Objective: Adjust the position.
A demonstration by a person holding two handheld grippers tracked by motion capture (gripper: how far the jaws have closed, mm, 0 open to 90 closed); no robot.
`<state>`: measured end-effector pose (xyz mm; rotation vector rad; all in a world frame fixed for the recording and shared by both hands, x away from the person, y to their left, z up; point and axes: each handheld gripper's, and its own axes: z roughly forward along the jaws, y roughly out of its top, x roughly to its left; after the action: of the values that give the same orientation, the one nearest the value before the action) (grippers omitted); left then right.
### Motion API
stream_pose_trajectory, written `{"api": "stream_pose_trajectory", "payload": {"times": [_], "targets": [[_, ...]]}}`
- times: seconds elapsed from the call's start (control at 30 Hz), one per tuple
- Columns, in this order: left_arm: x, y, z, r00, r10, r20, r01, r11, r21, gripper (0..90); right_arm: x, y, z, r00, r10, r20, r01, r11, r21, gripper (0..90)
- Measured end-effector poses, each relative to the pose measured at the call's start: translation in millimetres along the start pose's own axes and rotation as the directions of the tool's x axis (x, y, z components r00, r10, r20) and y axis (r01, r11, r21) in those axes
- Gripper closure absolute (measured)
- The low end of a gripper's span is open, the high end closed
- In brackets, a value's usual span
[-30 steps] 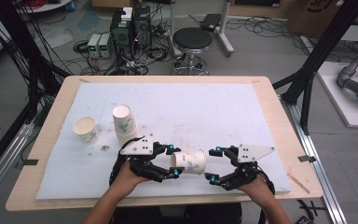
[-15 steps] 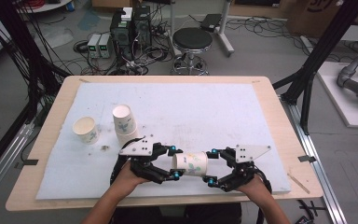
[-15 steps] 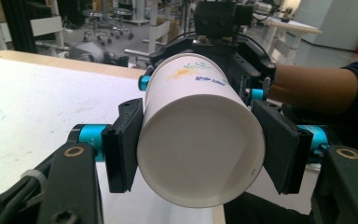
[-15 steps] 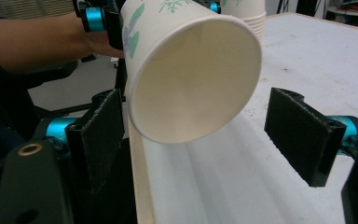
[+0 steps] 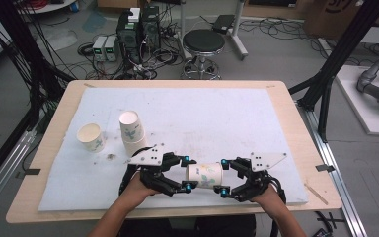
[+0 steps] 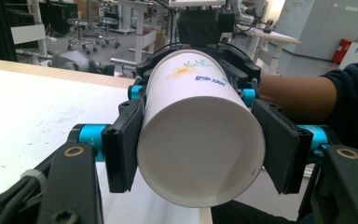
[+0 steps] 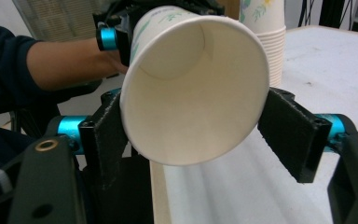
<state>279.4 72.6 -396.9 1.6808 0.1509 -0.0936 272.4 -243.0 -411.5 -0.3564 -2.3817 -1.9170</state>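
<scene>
Paper cup [image 5: 205, 175]: on its side, held above tabletop's near edge, between both grippers. Left gripper [image 5: 184, 173]: level, pointing right, fingers [image 6: 123, 144] clamped on cup's base end. Right gripper [image 5: 223, 176]: level, pointing left, fingers [image 7: 292, 133] just been closing around rim end; left one touching, right one apart. Forearms enter from near edge.
</scene>
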Motion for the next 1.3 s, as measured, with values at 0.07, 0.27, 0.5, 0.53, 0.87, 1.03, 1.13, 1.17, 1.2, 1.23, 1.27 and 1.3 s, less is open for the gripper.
{"api": "stream_pose_trajectory", "payload": {"times": [0.07, 0.27, 0.5, 0.53, 0.87, 1.03, 1.13, 1.17, 1.2, 1.23, 1.27, 1.3], "targets": [[0.2, -0.6, 0.3, 1.0, 0.001, -0.002, -0.001, 1.0, 0.001, 36.8, 0.1, 0.8, -1.0, 1.0, -0.004, 0.003, 0.004, 1.0, -0.001, 29.2], [-0.2, -1.1, 1.2, 0.9998, -0.012, -0.016, 0.012, 0.9997, 0.022, 36.3, 0.1, 2.8, -3.0, 0.9998, -0.009, 0.017, 0.009, 1.0, -0.001, 32.3], [-2.9, 6.1, 3.5, 0.9957, -0.011, -0.092, 0.023, 0.992, 0.124, 14.9, 3.7, 10.7, -2.6, 0.9979, -0.038, 0.052, 0.034, 0.996, 0.084, 32.3], [-3.1, 7.8, 3.3, 0.9954, -0.003, -0.096, 0.016, 0.9902, 0.138, 14.9, 4.2, 12.7, -2.4, 0.9973, -0.042, 0.061, 0.036, 0.994, 0.1, 32.3], [-0.6, 19.3, 11.2, 0.993, 0.051, -0.106, -0.018, 0.955, 0.296, 15.4, 6.6, 43.1, 3.2, 0.9829, -0.158, 0.094, 0.116, 0.93, 0.35, 32.3], [0.5, 22.1, 16.7, 0.9917, 0.076, -0.103, -0.036, 0.9385, 0.343, 15.5, 7.7, 56.0, 10.4, 0.9754, -0.207, 0.075, 0.154, 0.886, 0.437, 32.3], [0.4, 22.6, 19.4, 0.991, 0.087, -0.102, -0.043, 0.928, 0.37, 15.7, 8.6, 62.1, 14.1, 0.9712, -0.229, 0.066, 0.172, 0.865, 0.47, 32.3], [0.4, 22.7, 20.1, 0.9909, 0.09, -0.1, -0.046, 0.9242, 0.379, 15.8, 9.0, 64.2, 15.3, 0.9683, -0.241, 0.066, 0.18, 0.858, 0.482, 32.3], [0.4, 22.7, 20.9, 0.9907, 0.093, -0.099, -0.048, 0.9212, 0.386, 15.9, 9.6, 66.2, 16.8, 0.9663, -0.249, 0.064, 0.186, 0.849, 0.495, 32.3], [0.4, 22.8, 21.6, 0.9903, 0.098, -0.099, -0.051, 0.9176, 0.394, 16.1, 10.1, 68.1, 18.3, 0.9632, -0.262, 0.062, 0.196, 0.839, 0.508, 32.3], [0.4, 23.0, 22.1, 0.9894, 0.105, -0.1, -0.056, 0.9126, 0.405, 16.3, 10.7, 70.1, 19.9, 0.9607, -0.272, 0.057, 0.204, 0.829, 0.521, 32.3], [0.2, 23.1, 22.8, 0.9889, 0.109, -0.101, -0.058, 0.9095, 0.412, 16.4, 11.5, 71.9, 21.6, 0.9596, -0.276, 0.052, 0.207, 0.82, 0.534, 32.3]]}}
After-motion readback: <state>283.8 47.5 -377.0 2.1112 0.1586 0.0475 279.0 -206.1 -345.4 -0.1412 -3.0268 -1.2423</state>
